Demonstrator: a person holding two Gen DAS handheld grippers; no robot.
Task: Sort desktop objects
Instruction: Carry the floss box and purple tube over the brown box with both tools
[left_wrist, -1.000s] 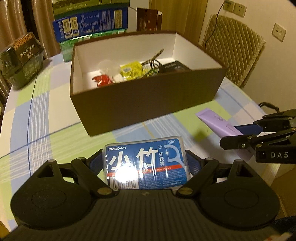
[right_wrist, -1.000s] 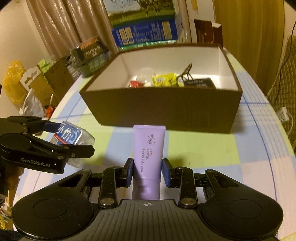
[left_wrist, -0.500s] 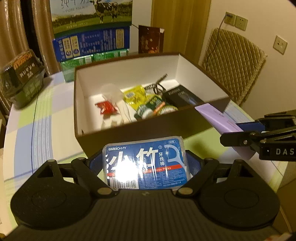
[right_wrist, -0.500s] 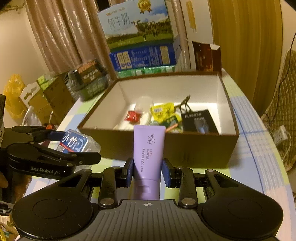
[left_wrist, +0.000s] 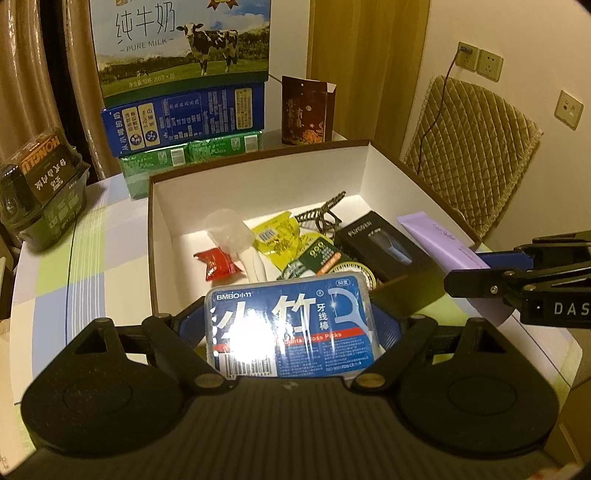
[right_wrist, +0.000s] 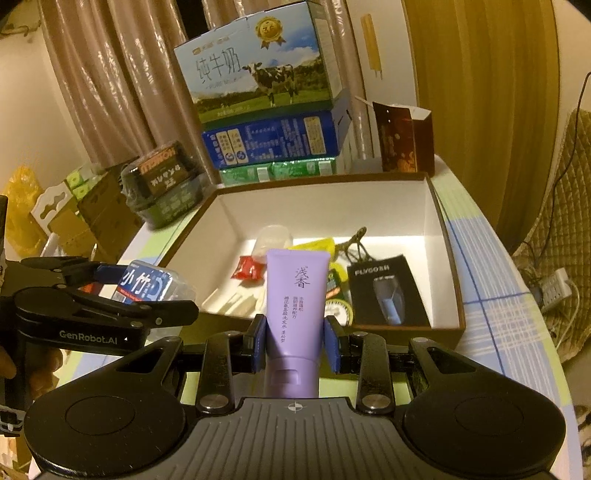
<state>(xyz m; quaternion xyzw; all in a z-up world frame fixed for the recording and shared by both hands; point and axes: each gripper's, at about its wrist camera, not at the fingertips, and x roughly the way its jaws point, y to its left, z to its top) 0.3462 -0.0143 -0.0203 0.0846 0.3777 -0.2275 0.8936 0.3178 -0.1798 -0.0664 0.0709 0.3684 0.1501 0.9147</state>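
Compared with a second ago, both grippers have risen and come forward toward the brown box (left_wrist: 406, 291): then the near wall hid most of its contents, now the white inside lies open to both views and the held items hang over its near rim. The left gripper (left_wrist: 291, 325) has its jaws spread wide and clamped on the sides of a blue floss-pick box (left_wrist: 291, 328), labelled "BMBO" with large white Chinese characters and "Dental Floss Picks" on a red band. The right gripper (right_wrist: 295, 343) has its jaws narrow, pressed on the lower part of a purple tube (right_wrist: 297, 295) printed with dark Chinese characters; the tube's flat end points into the box. In the left wrist view the right gripper comes in from the right, marked "DAS"; in the right wrist view the left one comes in from the left, marked "GenRobot.AI". Inside the box lie a black carton (right_wrist: 384, 291) reading "FLYCO", a red wrapped sweet (left_wrist: 218, 264), a yellow packet (left_wrist: 277, 236), a clear plastic scoop (left_wrist: 231, 230), a green packet (left_wrist: 317, 254) and a dark metal clip (left_wrist: 321, 214) toward the far wall. Beyond the box on the checked tablecloth (left_wrist: 55, 266) stand a milk carton (left_wrist: 181, 44) reading "PURE MILK" with a cow, stacked on a blue carton (left_wrist: 184, 118) and green packs (left_wrist: 192, 158), and a dark brown bag (left_wrist: 304, 110) just right of them. At far left sits a dark tub (left_wrist: 40, 177) whose label is upside down.
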